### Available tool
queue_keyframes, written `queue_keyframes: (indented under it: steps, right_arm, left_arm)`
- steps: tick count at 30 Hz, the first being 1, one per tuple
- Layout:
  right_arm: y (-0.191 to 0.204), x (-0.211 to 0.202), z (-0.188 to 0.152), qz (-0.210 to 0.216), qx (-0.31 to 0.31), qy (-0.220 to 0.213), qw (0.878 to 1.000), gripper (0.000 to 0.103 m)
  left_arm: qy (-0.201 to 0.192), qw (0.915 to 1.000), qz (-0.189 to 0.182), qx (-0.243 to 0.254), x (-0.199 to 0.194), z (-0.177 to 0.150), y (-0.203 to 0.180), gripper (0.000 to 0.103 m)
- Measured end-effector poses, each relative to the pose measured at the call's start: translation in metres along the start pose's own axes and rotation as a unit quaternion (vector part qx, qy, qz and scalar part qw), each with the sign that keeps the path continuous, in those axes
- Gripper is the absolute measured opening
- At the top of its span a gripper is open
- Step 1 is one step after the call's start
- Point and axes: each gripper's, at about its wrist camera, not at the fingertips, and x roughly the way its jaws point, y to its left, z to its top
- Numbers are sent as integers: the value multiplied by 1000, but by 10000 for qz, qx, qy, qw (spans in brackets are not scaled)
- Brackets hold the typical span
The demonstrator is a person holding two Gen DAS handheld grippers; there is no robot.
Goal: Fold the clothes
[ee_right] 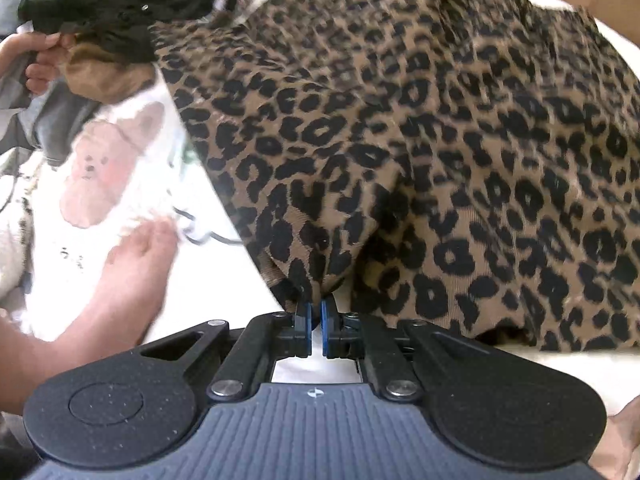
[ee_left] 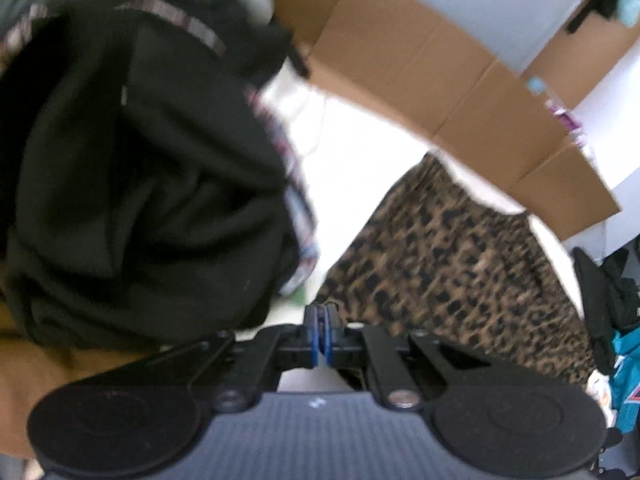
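Leopard-print garment [ee_right: 420, 152] pinched at hem by right tongs [ee_right: 316, 312]; left tongs [ee_left: 321, 320] clamped on its edge, black clothing [ee_left: 140, 180] at ten o'clock.

Your left wrist view looks steeply down, close; leopard-print garment [ee_left: 460, 260] at three o'clock. Your right wrist view sits nearer, same garment [ee_right: 420, 140] filling twelve to three.

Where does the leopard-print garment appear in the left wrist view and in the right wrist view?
Left wrist view: the leopard-print garment lies right of centre, running from the gripper tips up toward the cardboard box.
Right wrist view: the same garment fills the centre and right, its lower edge pinched at the right gripper.
Shared landmark: the white surface under the garment.
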Motion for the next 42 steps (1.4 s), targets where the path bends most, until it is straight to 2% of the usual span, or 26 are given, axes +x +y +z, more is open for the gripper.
queue_keyframes:
  steps: [3,8,11,13,17,18,19,21,24,26,29,31,33,36,39,42]
  right_arm:
    - [-10,3,-3,-52,160,18,9999,2]
    - [-20,0,-4,49,363,21,9993,2]
    - [-23,-1,-4,94,394,31,9992,2]
    - [-21,0,-3,107,399,24,9991,2]
    - [-18,3,-2,122,391,10,9992,2]
    - [-18,3,-1,144,400,8,9991,2]
    - [-18,3,-1,146,404,9,9991,2]
    - [-17,4,-1,151,402,12,9991,2]
    - [-16,4,-1,159,351,30,9993,2]
    - [-15,4,-2,149,304,30,9994,2]
    - [-14,4,-1,109,262,46,9996,2]
    - [-14,5,-2,75,259,40,9996,2]
    - [-13,7,-3,70,296,51,9995,2]
    - [-13,8,-3,94,278,78,9995,2]
    - [-12,6,-4,128,266,58,9995,2]
    - [-7,2,-4,85,90,30,9999,2]
  left_arm:
    - [-1,10000,-33,-31,4,-7,3,5]
    - [-61,9996,81,-278,-5,-16,18,15]
    - [59,9997,149,-206,-10,-23,24,20]
    - [186,9996,153,-178,-12,-30,27,29]
    - [287,9992,63,-265,-8,-44,30,35]
    - [282,9991,23,-302,-6,-47,30,42]
    - [261,9991,-21,-322,-3,-49,31,54]
    - [264,9991,-70,-335,8,-53,33,61]
    - [386,9969,-282,-622,27,-56,43,57]
    - [303,9959,-451,-729,29,-58,47,57]
    - [298,9903,-877,-1033,31,-58,54,54]
    - [408,9856,-1137,-1187,33,-59,57,44]
    - [495,9844,-1257,-1128,38,-61,54,37]
    - [392,9798,-1328,-1443,39,-64,62,10]
    - [181,9769,-1415,-1591,30,-62,65,5]
    - [60,9818,-1350,-1336,15,-52,57,4]
